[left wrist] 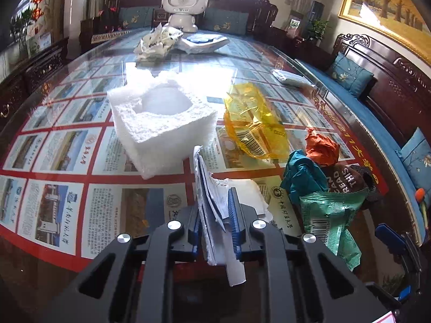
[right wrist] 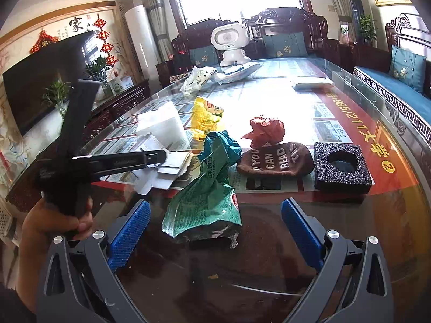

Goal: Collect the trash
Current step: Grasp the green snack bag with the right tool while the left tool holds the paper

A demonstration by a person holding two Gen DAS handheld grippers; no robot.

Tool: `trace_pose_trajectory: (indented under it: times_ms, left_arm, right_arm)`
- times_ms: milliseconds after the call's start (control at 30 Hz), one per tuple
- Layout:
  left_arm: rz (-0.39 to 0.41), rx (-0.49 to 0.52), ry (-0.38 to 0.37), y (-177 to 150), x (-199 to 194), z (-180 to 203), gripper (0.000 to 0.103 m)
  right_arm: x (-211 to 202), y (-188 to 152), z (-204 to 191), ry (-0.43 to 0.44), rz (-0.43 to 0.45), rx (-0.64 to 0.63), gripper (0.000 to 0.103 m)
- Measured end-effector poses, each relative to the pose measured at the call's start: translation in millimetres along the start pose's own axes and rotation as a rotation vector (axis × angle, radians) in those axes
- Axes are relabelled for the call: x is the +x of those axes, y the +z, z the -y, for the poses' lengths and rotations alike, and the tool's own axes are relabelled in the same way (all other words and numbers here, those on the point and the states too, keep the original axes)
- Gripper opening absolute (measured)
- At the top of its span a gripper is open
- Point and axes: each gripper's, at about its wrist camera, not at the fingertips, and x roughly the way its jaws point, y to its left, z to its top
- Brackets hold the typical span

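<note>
My left gripper [left wrist: 214,215] is shut on a torn white paper scrap [left wrist: 208,188] lying at the near edge of the glass table; the same gripper [right wrist: 161,156] shows from the side in the right wrist view, pinching the paper [right wrist: 169,165]. My right gripper [right wrist: 212,215] stands open, its blue pads [right wrist: 129,231] on either side of a crumpled green wrapper [right wrist: 207,202] without touching it. Further trash lies around: a white foam block [left wrist: 161,123], a yellow wrapper [left wrist: 253,123], an orange paper ball [right wrist: 265,130], a brown sock [right wrist: 274,161] and a black foam block [right wrist: 342,165].
A person's hand [right wrist: 54,223] holds the left gripper's handle. At the far end of the table [left wrist: 54,145] stand a white robot toy [left wrist: 183,8], a patterned bag [left wrist: 159,41] and a flat white packet [left wrist: 291,76]. Dark carved sofas with blue cushions [left wrist: 350,74] line the right side.
</note>
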Motion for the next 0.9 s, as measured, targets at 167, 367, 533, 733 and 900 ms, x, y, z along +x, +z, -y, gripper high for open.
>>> trace_pose_trajectory:
  times_ms: [167, 367, 533, 733, 900]
  left_arm:
    - [0.022, 0.018, -0.002, -2, -11, 3, 0.013]
    - [0.028, 0.004, -0.026, -5, -21, -2, 0.013]
    - [0.014, -0.005, -0.040, -10, -19, -5, 0.012]
    - [0.016, -0.014, -0.089, -17, -24, -5, 0.009]
    - [0.027, -0.024, -0.111, -24, -37, -4, 0.008]
  right_arm:
    - [12, 5, 3, -0.013, -0.058, 0.026, 0.095]
    - [30, 17, 0, 0.004, -0.141, 0.044, 0.095]
    - [45, 21, 3, 0.022, -0.208, 0.044, 0.055]
    - [31, 14, 0, 0.035, -0.170, 0.000, 0.033]
    - [11, 6, -9, 0.048, -0.125, -0.050, 0.023]
